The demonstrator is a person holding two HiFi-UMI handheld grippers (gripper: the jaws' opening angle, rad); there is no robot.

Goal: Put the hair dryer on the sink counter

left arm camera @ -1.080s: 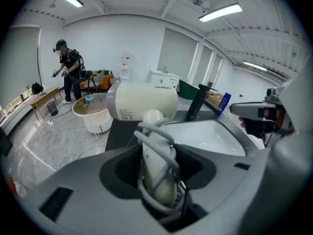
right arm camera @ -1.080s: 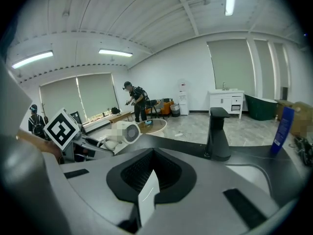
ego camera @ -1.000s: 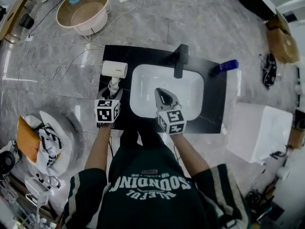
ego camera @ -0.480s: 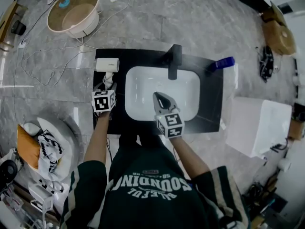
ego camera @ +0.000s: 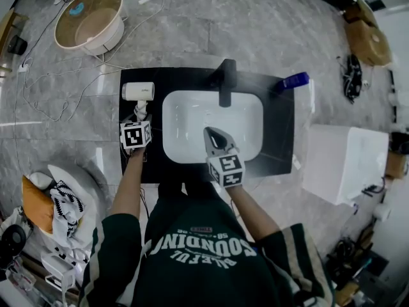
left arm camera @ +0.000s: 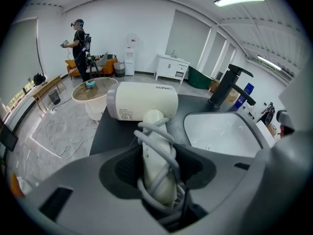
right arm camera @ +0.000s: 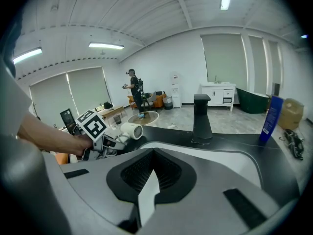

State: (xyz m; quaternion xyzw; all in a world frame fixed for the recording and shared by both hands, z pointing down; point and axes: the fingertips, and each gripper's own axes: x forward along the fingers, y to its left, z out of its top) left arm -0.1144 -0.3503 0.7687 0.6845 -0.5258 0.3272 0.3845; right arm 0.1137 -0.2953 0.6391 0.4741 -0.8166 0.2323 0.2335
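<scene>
A white hair dryer point(ego camera: 137, 92) lies at the left end of the black sink counter point(ego camera: 281, 130), its barrel pointing left. My left gripper point(ego camera: 138, 114) is shut on its handle. In the left gripper view the handle point(left arm camera: 157, 151), wrapped in its grey cord, sits clamped between the jaws of the left gripper point(left arm camera: 157, 161), with the barrel point(left arm camera: 143, 101) low over the dark counter. I cannot tell whether the dryer touches the counter. My right gripper point(ego camera: 214, 137) hovers over the white basin point(ego camera: 192, 107), shut and empty. The right gripper view also shows the dryer point(right arm camera: 131, 129).
A black faucet point(ego camera: 224, 80) stands behind the basin, and a blue bottle point(ego camera: 294, 80) is at the counter's back right corner. On the floor are a round tub point(ego camera: 89, 16), loose cables point(ego camera: 57, 88) and a white box point(ego camera: 345, 165). A person point(left arm camera: 79, 42) stands far off.
The head view has shifted slightly. My left gripper still holds the hair dryer at the counter's left end, and the right gripper stays over the basin.
</scene>
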